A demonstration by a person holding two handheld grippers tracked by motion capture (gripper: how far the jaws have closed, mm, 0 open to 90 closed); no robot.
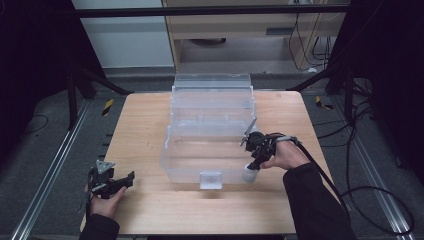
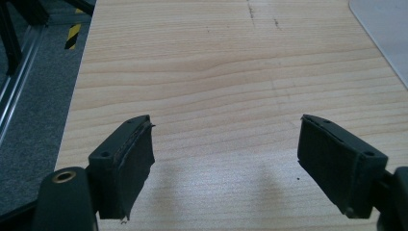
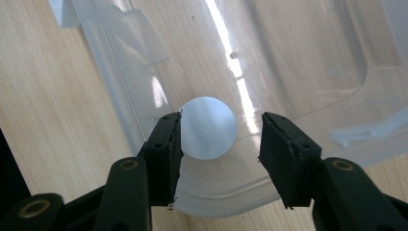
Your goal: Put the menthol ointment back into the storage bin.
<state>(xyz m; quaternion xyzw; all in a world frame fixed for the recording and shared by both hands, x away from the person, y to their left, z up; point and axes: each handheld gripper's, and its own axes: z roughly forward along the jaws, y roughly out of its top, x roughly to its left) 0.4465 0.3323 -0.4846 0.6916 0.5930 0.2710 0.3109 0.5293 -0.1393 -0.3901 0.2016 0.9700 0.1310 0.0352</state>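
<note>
A small white translucent cup (image 1: 250, 174) stands at the front right corner of the clear plastic box (image 1: 212, 107). My right gripper (image 1: 255, 163) points down onto the cup from above. In the right gripper view the cup (image 3: 208, 127) is a pale round disc between the two black jaws of the right gripper (image 3: 221, 139); the jaws stand narrow around it, and the left pad overlaps its edge. My left gripper (image 1: 131, 177) lies near the table's front left corner. In its own view the left gripper (image 2: 226, 159) is open over bare wood, with nothing between the jaws.
The tiered clear box takes up the middle and far part of the wooden table (image 1: 140, 130). A small clear latch (image 1: 210, 179) juts from the box's front wall. Dark frame posts and cables stand beyond the table edges.
</note>
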